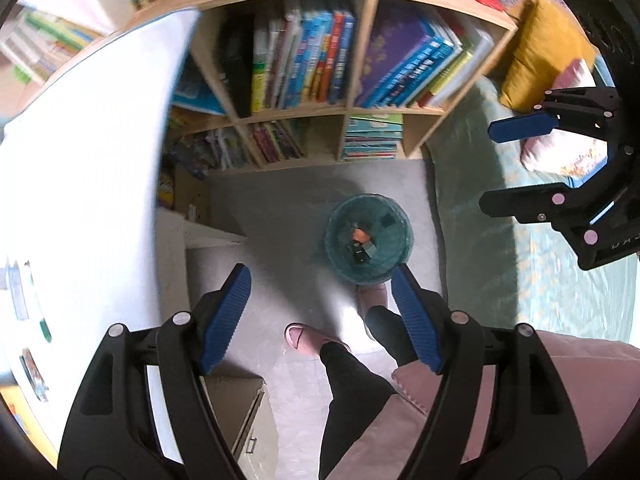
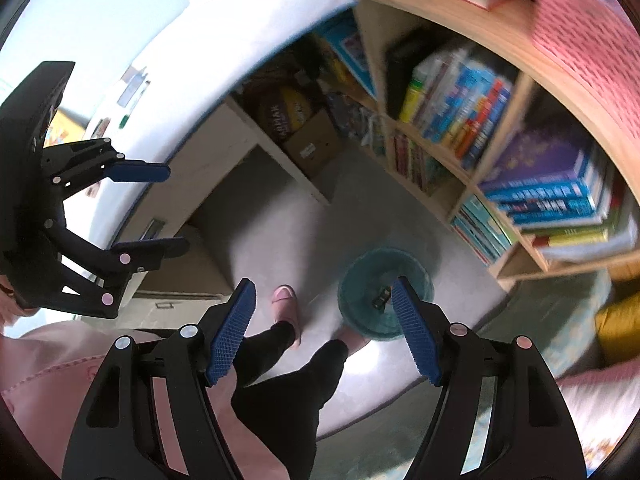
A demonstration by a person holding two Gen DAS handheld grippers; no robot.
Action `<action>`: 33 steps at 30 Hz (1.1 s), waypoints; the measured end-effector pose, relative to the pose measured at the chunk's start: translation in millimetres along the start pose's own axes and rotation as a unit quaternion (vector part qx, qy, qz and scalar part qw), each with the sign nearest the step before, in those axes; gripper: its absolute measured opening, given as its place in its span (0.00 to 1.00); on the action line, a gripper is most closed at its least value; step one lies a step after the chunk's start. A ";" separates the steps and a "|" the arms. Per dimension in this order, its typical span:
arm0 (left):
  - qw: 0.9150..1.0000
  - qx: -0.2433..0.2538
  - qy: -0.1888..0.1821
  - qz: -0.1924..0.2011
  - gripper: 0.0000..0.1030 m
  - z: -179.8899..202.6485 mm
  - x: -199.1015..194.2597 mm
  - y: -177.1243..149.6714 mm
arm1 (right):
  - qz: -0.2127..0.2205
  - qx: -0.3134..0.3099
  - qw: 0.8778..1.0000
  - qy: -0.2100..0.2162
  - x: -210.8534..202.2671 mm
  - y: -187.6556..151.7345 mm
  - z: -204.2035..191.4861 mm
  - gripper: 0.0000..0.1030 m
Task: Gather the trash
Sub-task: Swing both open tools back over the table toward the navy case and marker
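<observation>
Landmark: teal mesh bin (image 1: 368, 240) (image 2: 385, 294), set on grey floor. Wooden bookshelf (image 1: 348, 108) (image 2: 472, 184) seen just behind bin, cubbies packed w/ books. White desk (image 1: 80, 168) (image 2: 132, 92) noted well left of bin; cardboard box (image 2: 310, 146) tucked under it. Green bed cover (image 1: 500, 208) lies right of bin, mustard pillow (image 1: 540, 52) on it. Pink slippers (image 1: 300, 338) (image 2: 286, 304) planted just before bin. Inside bin: small dark scraps + orange bit (image 1: 360, 236); trash is found there. Left gripper (image 1: 320, 312) (image 2: 152, 208) held above bin, jaws spread wide, nothing held. Right gripper (image 2: 324, 328) (image 1: 508, 164) likewise agape, nothing between pads.
</observation>
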State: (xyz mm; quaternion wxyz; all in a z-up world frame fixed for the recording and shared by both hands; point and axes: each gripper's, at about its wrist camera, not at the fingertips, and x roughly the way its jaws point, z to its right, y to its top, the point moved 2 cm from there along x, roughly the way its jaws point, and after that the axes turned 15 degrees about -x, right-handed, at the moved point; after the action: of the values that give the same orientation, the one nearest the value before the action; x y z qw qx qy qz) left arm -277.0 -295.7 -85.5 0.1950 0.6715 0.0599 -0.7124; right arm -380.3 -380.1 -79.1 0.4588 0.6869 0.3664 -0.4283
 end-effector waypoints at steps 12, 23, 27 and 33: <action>0.992 -0.114 0.034 0.032 0.79 -93.4 -30.5 -36.4 | -0.005 -0.112 0.993 0.025 21.7 68.0 -66.8 0.80; 0.968 -0.233 0.066 0.062 0.83 -202.0 -57.6 -82.6 | -0.005 -0.207 0.977 0.045 45.8 134.6 -151.4 0.80; 0.962 -0.253 0.075 0.072 0.83 -230.3 -64.6 -97.6 | -0.008 -0.235 0.971 0.051 55.1 153.6 -178.7 0.80; 0.953 -0.279 0.091 0.080 0.84 -274.5 -74.1 -119.8 | -0.012 -0.272 0.960 0.056 69.1 183.2 -215.8 0.80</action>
State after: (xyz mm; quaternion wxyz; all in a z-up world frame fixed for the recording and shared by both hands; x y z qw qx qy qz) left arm -62.1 -76.0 -59.0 0.4245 0.6551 0.2199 -0.5851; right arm -136.5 -225.6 -39.2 0.6022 0.5546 0.5024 -0.2782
